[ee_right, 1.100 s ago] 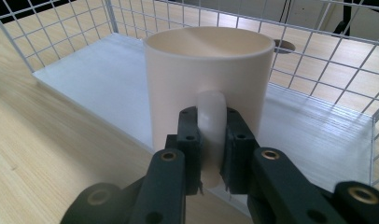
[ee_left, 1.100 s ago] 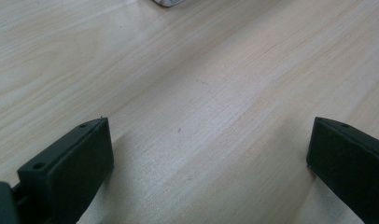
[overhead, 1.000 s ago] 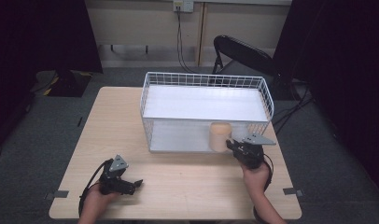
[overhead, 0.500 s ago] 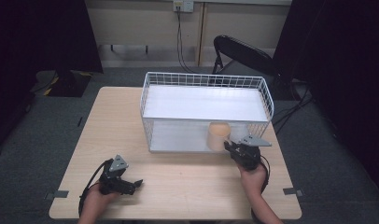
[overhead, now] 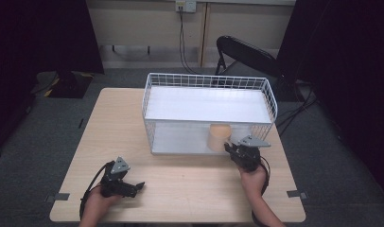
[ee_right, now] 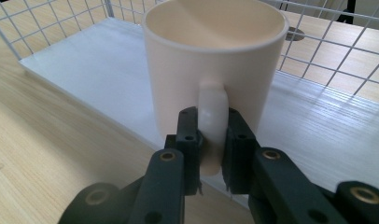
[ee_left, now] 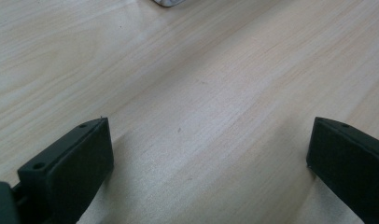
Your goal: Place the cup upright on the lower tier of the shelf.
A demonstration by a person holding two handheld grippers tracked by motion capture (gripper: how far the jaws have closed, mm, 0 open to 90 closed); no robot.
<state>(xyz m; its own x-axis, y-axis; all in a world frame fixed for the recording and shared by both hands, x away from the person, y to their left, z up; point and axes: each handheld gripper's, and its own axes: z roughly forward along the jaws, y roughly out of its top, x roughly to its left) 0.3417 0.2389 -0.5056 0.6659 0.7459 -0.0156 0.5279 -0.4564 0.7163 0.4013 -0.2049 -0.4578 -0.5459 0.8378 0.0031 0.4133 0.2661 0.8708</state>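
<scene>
Fingers of the right gripper are clamped on the handle of a cream mug, one pad on each flank, with the handle standing upright between them. In the right gripper view the mug's body rises straight ahead at twelve o'clock, mouth up, its base out of sight behind the jaws. It looks to be at the open near side of the white wire basket, over the front edge of the basket's white floor; whether it rests on that floor or hangs just above it I cannot tell.

Seen from above, the mug sits at eleven o'clock from the right gripper, inside the lower right part of the basket.

The grip is narrow and low on the handle, so the mug could swing or tip around the pads if the hand tilts. A push forward might also catch the base on the floor's front edge.

The left gripper rests well apart at the table's near left, its jaws spread wide over bare wood with nothing between them.
</scene>
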